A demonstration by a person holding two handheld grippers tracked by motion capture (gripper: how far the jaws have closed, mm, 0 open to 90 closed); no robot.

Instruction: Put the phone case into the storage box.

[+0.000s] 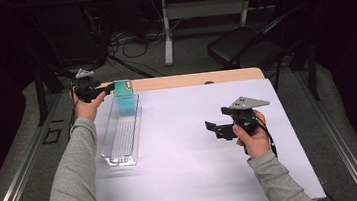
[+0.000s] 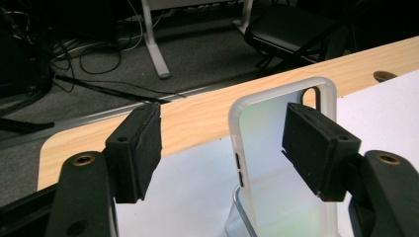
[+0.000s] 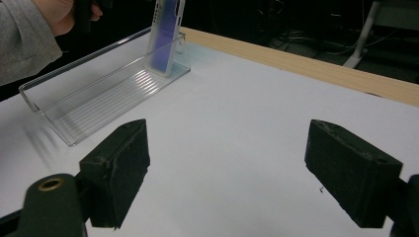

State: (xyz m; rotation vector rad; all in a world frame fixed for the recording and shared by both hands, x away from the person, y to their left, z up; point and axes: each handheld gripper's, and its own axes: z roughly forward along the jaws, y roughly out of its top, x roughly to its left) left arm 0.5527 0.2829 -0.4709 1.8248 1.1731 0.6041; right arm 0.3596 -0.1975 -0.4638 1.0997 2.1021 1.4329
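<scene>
The phone case (image 1: 125, 97) stands upright at the far end of the clear plastic tray (image 1: 120, 137), leaning on the tray's end wall, near the table's far wooden edge. In the high view the case reads teal; in the left gripper view it (image 2: 269, 163) is a translucent shell with a white frame, a camera cut-out at its upper corner and side buttons on the edge that faces the gap. The left gripper (image 1: 96, 92) is held at the far left corner of the table, level with the top of the case. In its own view the left gripper (image 2: 222, 153) has its jaws apart: the right pad overlaps the case's face, so contact there cannot be confirmed, while the left pad stands well clear of the case with bare table and wood visible between. The case is not clamped and rests in the tray on its own. The right gripper (image 1: 216, 121) is held above the white table surface (image 1: 187, 155) on the person's right side, well apart from the tray and the case. In its own view the right gripper (image 3: 227, 173) has its jaws spread wide with nothing between them but the white surface. From that view the tray (image 3: 94, 98) lies at the upper left, with the case (image 3: 165, 34) standing at its far end and the left hand's grey sleeve (image 3: 24, 39) just beside it. A black chair (image 1: 241, 43) and loose cables (image 1: 130, 40) sit on the floor beyond the table.
</scene>
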